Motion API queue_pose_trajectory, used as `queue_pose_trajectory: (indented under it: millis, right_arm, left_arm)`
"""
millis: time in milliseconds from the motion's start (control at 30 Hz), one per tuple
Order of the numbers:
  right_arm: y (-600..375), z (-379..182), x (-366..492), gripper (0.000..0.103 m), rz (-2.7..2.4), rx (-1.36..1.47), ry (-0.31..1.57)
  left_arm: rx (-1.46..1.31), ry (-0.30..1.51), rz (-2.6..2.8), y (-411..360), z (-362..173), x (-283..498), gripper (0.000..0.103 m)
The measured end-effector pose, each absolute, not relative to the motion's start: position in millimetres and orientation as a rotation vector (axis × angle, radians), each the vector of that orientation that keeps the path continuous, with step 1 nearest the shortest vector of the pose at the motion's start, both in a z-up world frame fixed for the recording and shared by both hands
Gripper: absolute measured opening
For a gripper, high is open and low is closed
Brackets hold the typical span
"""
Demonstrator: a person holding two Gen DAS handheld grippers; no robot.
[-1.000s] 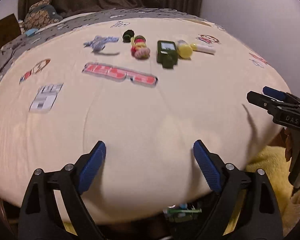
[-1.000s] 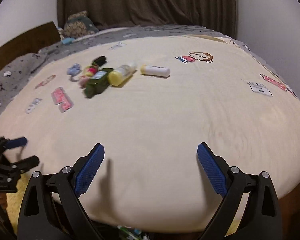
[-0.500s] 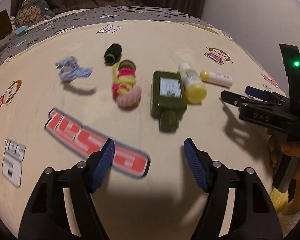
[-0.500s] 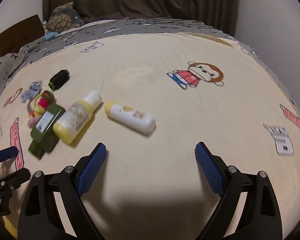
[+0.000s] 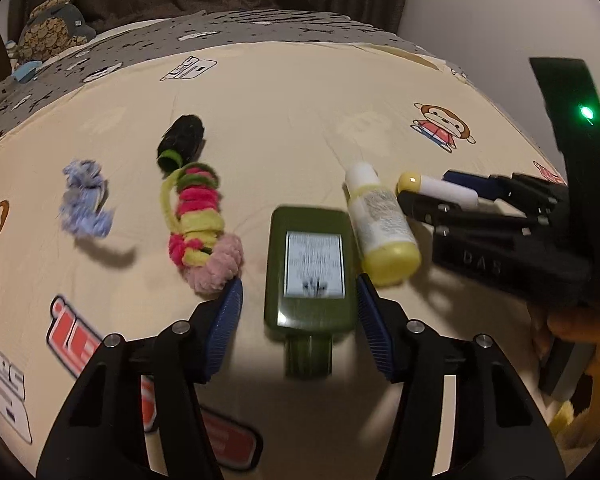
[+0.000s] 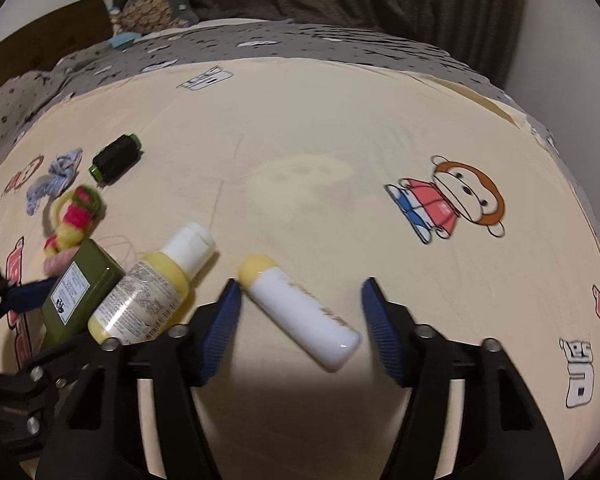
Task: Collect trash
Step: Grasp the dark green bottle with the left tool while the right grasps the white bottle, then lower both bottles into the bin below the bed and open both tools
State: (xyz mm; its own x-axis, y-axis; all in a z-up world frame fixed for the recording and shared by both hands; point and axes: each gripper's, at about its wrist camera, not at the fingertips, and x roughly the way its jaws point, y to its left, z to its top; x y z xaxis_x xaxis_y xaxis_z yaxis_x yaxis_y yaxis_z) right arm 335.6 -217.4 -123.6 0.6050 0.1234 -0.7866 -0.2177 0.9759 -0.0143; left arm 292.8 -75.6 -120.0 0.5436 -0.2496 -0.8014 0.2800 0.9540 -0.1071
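Step in hand, as I judge it: the approach before two grasps, nothing lifted yet. The left gripper [image 5: 298,320] stands wide open w/ the green flat bottle [image 5: 310,276] between its blue pads, cap toward the camera; the pads are near the sides but I cannot tell if they touch. The right gripper [image 6: 298,324] is open too, around the white tube w/ yellow cap [image 6: 300,312], which lies diagonal on the cream bedsheet [image 6: 320,140], so the fingers do not sit square to it.

Other trash lies close: a yellow bottle w/ white cap [image 5: 380,232] just beside the green one, maybe touching it; a pink-and-yellow knitted piece [image 5: 202,232]; a black spool [image 5: 182,142]; a crumpled blue scrap [image 5: 86,204].

Next move, in my opinion: close the left on the green bottle w/o pinching the yellow bottle; the right should turn a bit to cross the tube, then close. No bin is visible in either view.
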Motion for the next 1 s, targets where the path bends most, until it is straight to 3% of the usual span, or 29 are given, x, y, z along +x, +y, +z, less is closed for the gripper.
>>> queue_pose_trajectory:
  millis: [33, 100, 167, 233, 533, 1000]
  right_arm:
    - [-217, -124, 334, 0.055, 0.197, -0.116, 0.9]
    - [-217, -125, 333, 0.044, 0.208, -0.112, 0.906]
    - [-217, -124, 328, 0.029, 0.217, -0.119, 0.907]
    - [-217, -122, 321, 0.021, 0.227, -0.133, 0.91]
    - [-226, -115, 271, 0.021, 0.262, -0.079, 0.907]
    - [-224, -105, 126, 0.021, 0.358, -0.016, 0.807]
  left_arm:
    - [0.037, 0.948, -0.318, -77, -120, 297, 0.054]
    - [0.048, 0.956, -0.317, -80, -121, 303, 0.041]
    - [0.051, 0.96, -0.322, -80, -122, 304, 0.04]
    - [0.052, 0.961, -0.325, -78, -121, 300, 0.04]
    - [0.098, 0.936, -0.336, -70, -116, 245, 0.04]
    - [0.09, 0.839, -0.361, -46, -98, 121, 0.04]
